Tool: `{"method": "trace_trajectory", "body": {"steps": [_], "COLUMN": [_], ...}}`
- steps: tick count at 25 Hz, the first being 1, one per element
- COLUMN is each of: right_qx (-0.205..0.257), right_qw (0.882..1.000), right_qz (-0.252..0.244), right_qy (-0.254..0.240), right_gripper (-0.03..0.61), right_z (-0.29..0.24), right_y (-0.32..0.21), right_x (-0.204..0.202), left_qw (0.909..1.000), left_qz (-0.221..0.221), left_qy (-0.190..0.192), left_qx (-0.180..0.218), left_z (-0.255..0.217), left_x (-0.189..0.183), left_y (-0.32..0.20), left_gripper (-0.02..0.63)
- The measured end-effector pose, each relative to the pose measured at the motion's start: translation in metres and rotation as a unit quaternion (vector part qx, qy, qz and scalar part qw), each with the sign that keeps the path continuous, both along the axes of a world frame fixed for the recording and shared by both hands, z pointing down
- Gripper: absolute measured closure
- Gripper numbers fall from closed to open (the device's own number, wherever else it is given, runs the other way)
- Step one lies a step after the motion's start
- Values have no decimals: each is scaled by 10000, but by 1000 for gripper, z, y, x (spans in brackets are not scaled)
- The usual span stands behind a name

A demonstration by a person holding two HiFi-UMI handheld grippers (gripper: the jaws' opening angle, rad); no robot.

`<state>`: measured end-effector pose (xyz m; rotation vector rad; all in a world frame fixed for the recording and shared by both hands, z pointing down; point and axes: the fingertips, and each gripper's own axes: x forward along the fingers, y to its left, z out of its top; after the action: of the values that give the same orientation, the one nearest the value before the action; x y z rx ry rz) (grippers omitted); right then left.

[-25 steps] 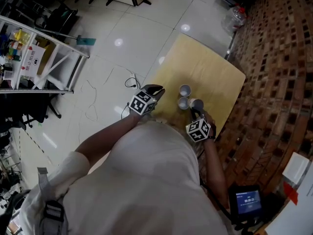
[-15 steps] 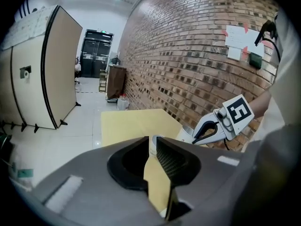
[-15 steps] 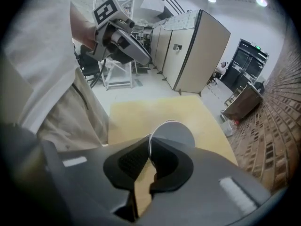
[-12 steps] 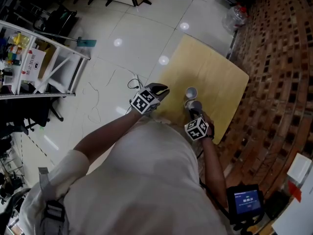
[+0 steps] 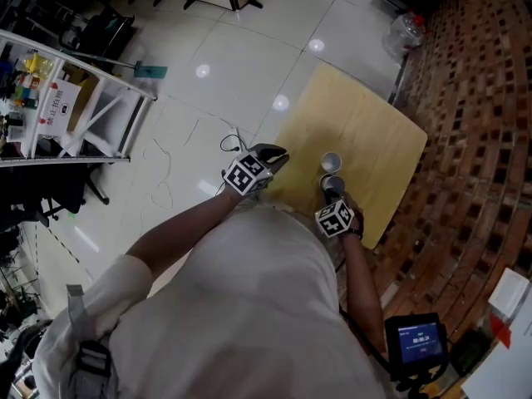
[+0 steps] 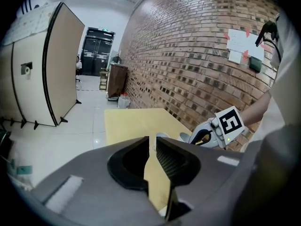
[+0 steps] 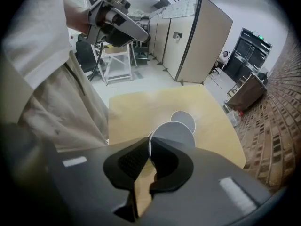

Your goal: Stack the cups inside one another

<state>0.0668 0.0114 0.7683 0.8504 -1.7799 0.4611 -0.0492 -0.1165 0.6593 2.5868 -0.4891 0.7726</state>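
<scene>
On the pale wooden table (image 5: 366,131) one white paper cup (image 5: 331,161) stands upright. Just nearer me is a second cup (image 5: 332,183), with my right gripper (image 5: 332,192) shut on its rim from above. In the right gripper view the held cup's (image 7: 173,134) rim is pinched between the jaws (image 7: 150,147), and the standing cup (image 7: 183,119) is right behind it. Whatever is under the held cup is hidden. My left gripper (image 5: 273,153) hovers over the table's left edge. Its jaws (image 6: 152,138) are a little apart with nothing between them. It sees the right gripper (image 6: 207,135) and both cup rims (image 6: 162,135).
A brick wall (image 5: 474,140) runs along the table's right side. A white shelf rack (image 5: 75,98) stands on the tiled floor to the left, where a cable (image 5: 224,144) lies near the table. A small lit screen (image 5: 420,337) is at the lower right.
A second ago three cups showed apart on the table; now only two show. My right gripper has sunk with its cup onto the near cup's spot. The left gripper has barely moved.
</scene>
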Motion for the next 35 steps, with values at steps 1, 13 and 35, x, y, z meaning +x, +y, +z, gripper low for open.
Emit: {"method": "trace_trajectory", "body": {"steps": [1,13,35], "right_qx": [-18,-204,-117], "right_qw": [10000,9998,9997], "right_qz": [0,-38,114], "right_qy": [6,57,-155], "right_gripper": [558,558,525], "right_z": [2,23,37], "right_y": [0,-5,-5], "right_x": [-1,-7,-14], "left_qw": [10000,9999,9995], "left_qz": [-18,-111,-178], "left_qy": [-11,-101,-261], "left_qx": [-22,-58,-93], "left_z": [0,2,8], "left_x": [-3,-20,-30], "left_y": [1,4,6], "left_gripper": [546,551,554]}}
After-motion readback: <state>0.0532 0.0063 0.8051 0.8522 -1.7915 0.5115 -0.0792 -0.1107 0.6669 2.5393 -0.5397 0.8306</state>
